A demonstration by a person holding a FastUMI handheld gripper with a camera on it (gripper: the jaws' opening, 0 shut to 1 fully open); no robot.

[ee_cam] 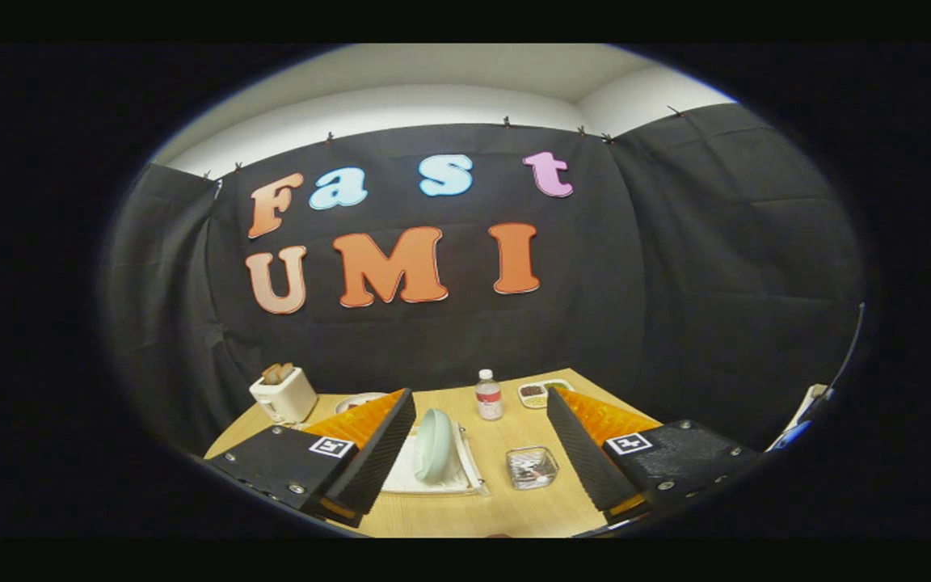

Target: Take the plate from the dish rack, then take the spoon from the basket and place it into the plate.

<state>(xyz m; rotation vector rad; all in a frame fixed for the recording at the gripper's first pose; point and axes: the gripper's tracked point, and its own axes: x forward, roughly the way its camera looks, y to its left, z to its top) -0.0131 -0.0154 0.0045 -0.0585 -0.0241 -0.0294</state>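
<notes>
A light wooden table [465,505] stands in a booth walled with black cloth, a pale ceiling above. At the table's far left corner sits a cream toaster [285,394] with bread in its slots. A small clear bottle [488,395] stands near the far edge, and just beside it, toward the far right corner, lies a divided snack tray [537,394]. Mid-table, the pale green plate [435,444] stands on edge in the white dish rack [433,477]. A small clear basket [532,467] rests just right of the rack. The gripper [478,465] hovers above the near edge, tilted down, fingers spread wide, holding nothing; plate and basket lie between them.
</notes>
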